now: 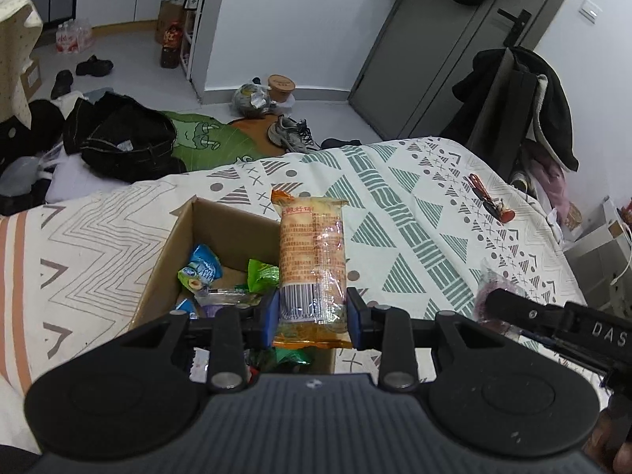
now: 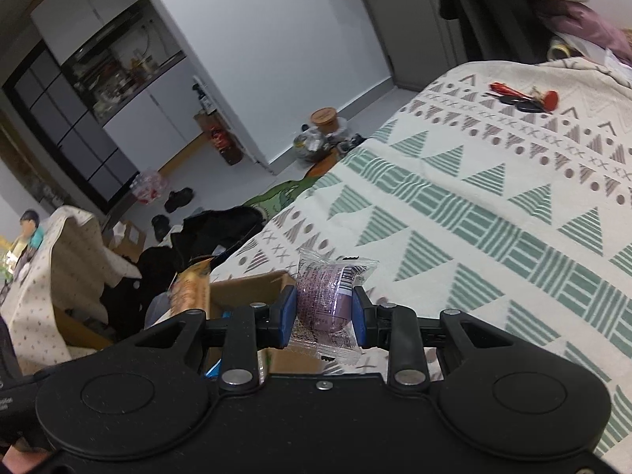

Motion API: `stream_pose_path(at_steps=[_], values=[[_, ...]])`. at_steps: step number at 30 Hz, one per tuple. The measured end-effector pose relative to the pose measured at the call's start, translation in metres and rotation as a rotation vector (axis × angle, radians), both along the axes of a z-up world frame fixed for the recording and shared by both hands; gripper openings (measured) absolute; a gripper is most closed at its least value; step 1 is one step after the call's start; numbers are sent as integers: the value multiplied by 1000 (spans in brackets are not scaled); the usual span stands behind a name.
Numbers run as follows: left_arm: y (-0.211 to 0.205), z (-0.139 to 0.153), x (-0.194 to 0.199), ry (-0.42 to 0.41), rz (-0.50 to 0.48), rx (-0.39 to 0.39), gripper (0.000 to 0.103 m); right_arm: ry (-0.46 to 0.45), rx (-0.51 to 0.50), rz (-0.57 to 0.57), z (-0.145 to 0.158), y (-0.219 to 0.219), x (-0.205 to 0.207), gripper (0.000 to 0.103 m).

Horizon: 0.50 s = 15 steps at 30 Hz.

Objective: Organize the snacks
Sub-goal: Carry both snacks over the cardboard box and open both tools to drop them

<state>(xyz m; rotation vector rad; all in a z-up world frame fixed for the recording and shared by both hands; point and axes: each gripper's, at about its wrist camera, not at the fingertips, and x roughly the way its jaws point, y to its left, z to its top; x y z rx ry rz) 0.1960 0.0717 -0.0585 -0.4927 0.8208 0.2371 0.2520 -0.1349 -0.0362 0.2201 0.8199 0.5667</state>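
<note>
Two snacks are being carried at the same time toward the box [image 1: 173, 237], so the step in hand is judged to be the placing of snacks into it. The left gripper [image 1: 313, 312] is closed on an orange pack [image 1: 312, 260], which is held by its lower end between the blue fingers [image 1: 269, 316] and stands almost upright, just above the near right part of the box. The right gripper [image 2: 324, 312] is closed on a purple snack [image 2: 328, 296] in a clear wrapper, held above the bed [image 2: 474, 217] just beside the box [image 2: 252, 284]. The box is an open brown carton that rests on the patterned bed [image 1: 395, 205], and some snacks are already seen inside: a blue packet [image 1: 203, 266] and a green packet [image 1: 262, 274], among others. The next move, as it is judged, calls for the orange pack to be lowered over a free place in the box and the fingers to be opened; the purple snack must then be brought to the left, over the box wall, before it is released. The orange pack is long and flat, with a clear film, red print and a barcode near the fingers; round biscuits seem to be inside, so a hard squeeze could break them. The purple snack is small and rounded, with crimped ends on the wrapper. A bunch of keys [image 1: 489, 197] lies well apart on the bed
</note>
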Motion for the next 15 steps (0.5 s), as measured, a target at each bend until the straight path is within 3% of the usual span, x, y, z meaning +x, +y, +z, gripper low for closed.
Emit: stream_pose_path(at_steps=[6,8,15], values=[[23,-6,-5,52,77,-20,41,9,-11,39,3,26,-7,29],[29,-4,-10,41,84,-27,50,10,-12,54,5,35,-8,29],[47,7,-24,24,111,-25,68,23,-10,86,8,62,-12,29]])
